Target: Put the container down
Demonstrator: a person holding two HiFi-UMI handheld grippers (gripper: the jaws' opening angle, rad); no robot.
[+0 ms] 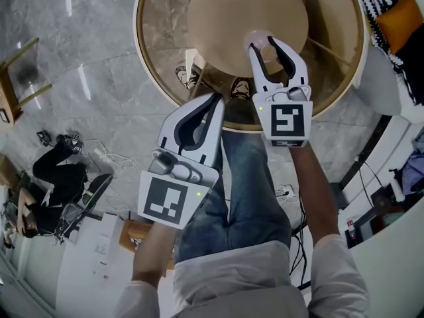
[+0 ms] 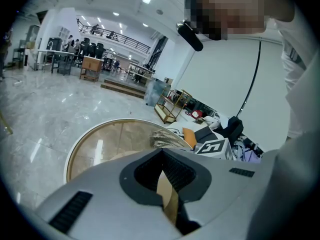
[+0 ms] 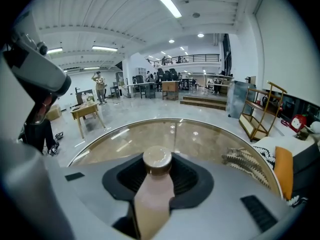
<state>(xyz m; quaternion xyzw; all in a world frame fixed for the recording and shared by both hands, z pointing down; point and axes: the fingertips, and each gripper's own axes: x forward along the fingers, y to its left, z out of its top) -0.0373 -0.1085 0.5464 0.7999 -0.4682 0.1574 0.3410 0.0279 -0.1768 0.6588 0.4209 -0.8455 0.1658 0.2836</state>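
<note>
Container [image 3: 152, 194] — small pale bottle with a rounded cap [image 3: 157, 159] — clamped by its body between the jaws of the right gripper [image 1: 265, 45], cap end clear of the pads. Held above the round glass table [image 1: 137, 18], over its wooden centre; contact with the top not discernible. Left gripper [image 1: 213, 101] with jaws together on nothing, poised off the table's near edge. Probably light and stiff, smooth-walled — so apt to slip or swivel in the pads; narrow-based, likely easy to tip. Best gripped at mid-body, lowered level until the base meets the glass, then released slowly.
</note>
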